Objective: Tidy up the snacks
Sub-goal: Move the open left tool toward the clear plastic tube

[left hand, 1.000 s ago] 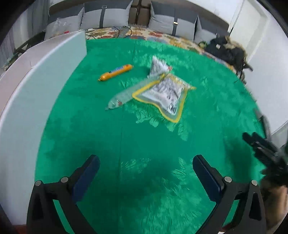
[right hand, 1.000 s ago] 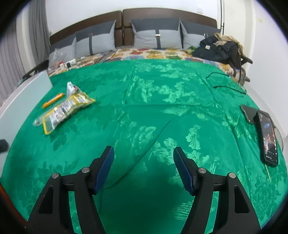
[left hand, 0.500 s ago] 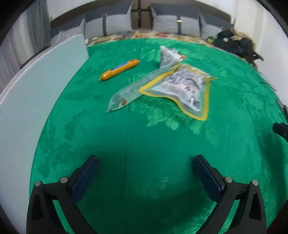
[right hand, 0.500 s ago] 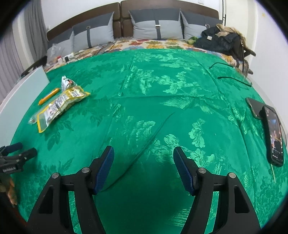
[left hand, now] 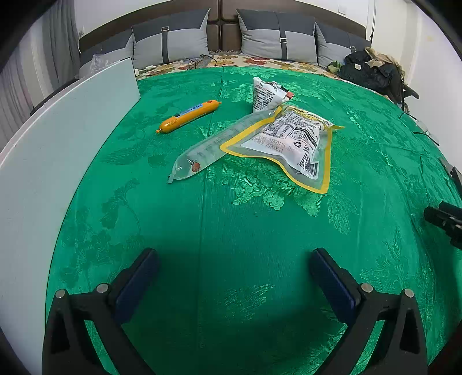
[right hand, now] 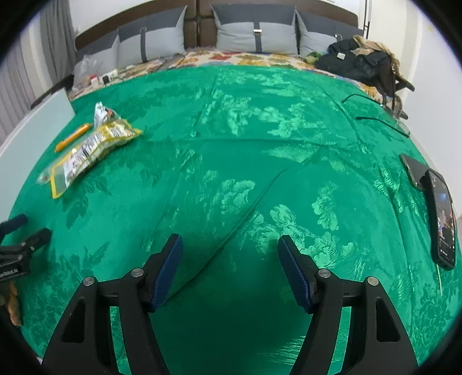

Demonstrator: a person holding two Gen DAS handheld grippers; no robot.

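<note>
Both hand-held grippers (left hand: 234,268) (right hand: 230,259) gape wide, holding nothing.

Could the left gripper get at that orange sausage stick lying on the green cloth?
Probably yes. The left gripper is open and empty, the orange sausage stick lies apart from the other packets, and only bare green cloth lies between them.

A bedroom at home.
We saw a bed (right hand: 260,138), pillows (right hand: 254,34) against a headboard (right hand: 199,26), and curtains (right hand: 55,43).
</note>
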